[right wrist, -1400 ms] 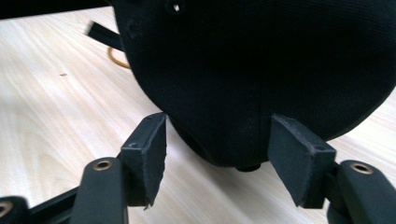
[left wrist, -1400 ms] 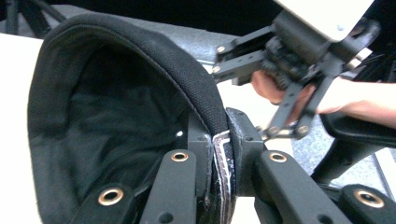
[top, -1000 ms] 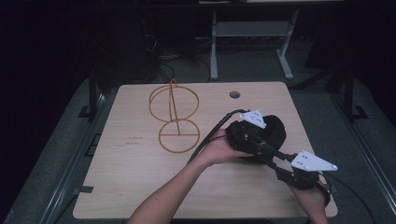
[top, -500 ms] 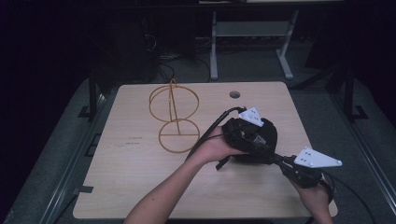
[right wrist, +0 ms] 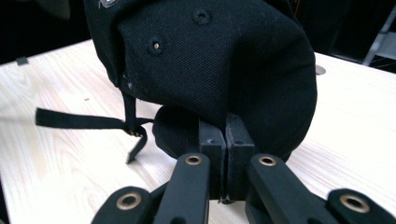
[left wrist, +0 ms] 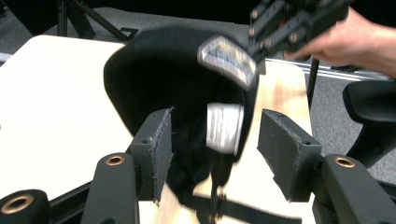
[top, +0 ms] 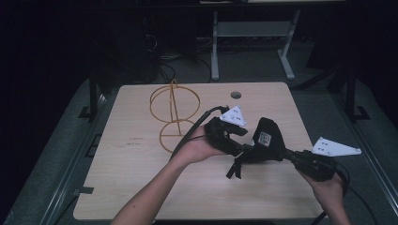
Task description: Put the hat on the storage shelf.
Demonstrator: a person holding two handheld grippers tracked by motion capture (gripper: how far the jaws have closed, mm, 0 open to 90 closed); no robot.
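1. A black cap (top: 268, 140) is held up just above the wooden table (top: 141, 187), right of centre, between the two grippers.
2. The right gripper (right wrist: 225, 140) has its jaws pressed together on the cap's fabric edge, as the right gripper view shows; in the high view it reaches in from the right, held by the right hand (top: 328, 190).
3. The left gripper (left wrist: 215, 144) has its jaws spread apart, with the cap's inside and a white label (left wrist: 224, 127) between them, touching neither pad clearly.
4. A black strap (right wrist: 79, 120) hangs from the cap toward the table.
5. A gold wire stand (top: 172, 112) stands on the table's far left part, well apart from the cap.
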